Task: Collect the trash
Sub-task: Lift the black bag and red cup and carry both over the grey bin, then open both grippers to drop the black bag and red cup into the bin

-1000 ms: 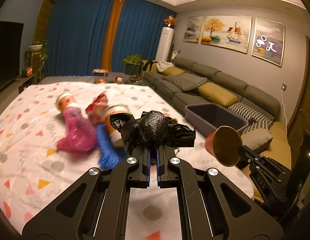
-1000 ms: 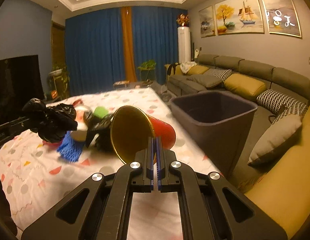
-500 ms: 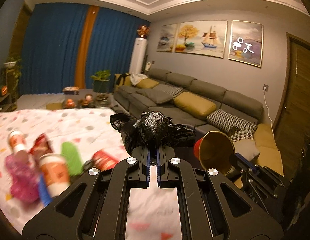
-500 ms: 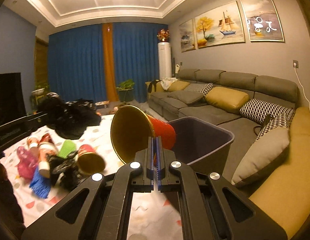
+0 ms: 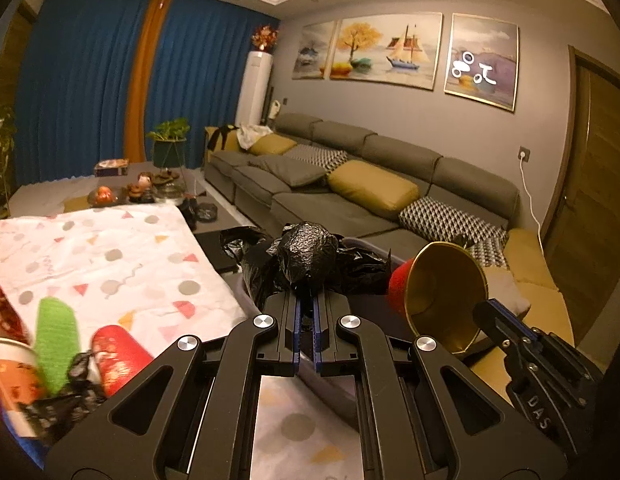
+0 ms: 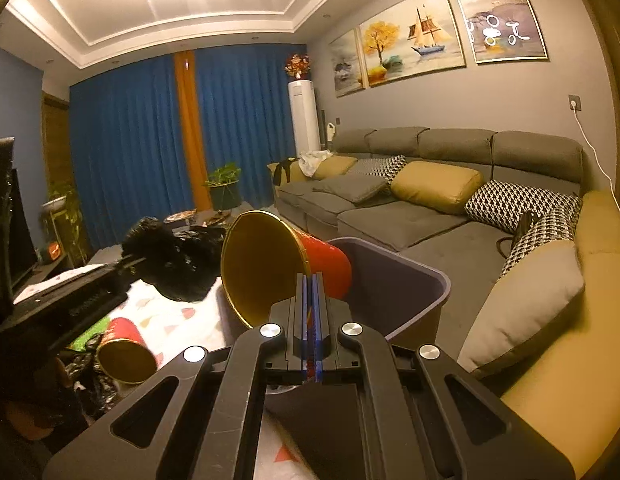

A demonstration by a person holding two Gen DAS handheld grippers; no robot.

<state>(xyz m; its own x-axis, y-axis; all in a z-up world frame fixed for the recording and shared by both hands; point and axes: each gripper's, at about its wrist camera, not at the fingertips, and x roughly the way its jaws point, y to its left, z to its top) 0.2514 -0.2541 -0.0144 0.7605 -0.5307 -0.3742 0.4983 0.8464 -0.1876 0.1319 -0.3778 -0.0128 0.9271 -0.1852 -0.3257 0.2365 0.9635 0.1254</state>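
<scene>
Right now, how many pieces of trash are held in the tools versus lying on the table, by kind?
Held black bag: 1
Held red cup: 1
Red cup on table: 1
Orange-label cup on table: 1
Green item on table: 1
Total: 5; other pieces are too cropped to count.

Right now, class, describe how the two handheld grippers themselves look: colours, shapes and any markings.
Both are matte black. The left gripper and the right gripper each have two angular linkage arms with triangular cut-outs, round silver pivot bolts, and narrow fingers lined with blue pads. The left wrist view shows pale lettering on the right gripper's side. No sleeves or cables show.
</scene>
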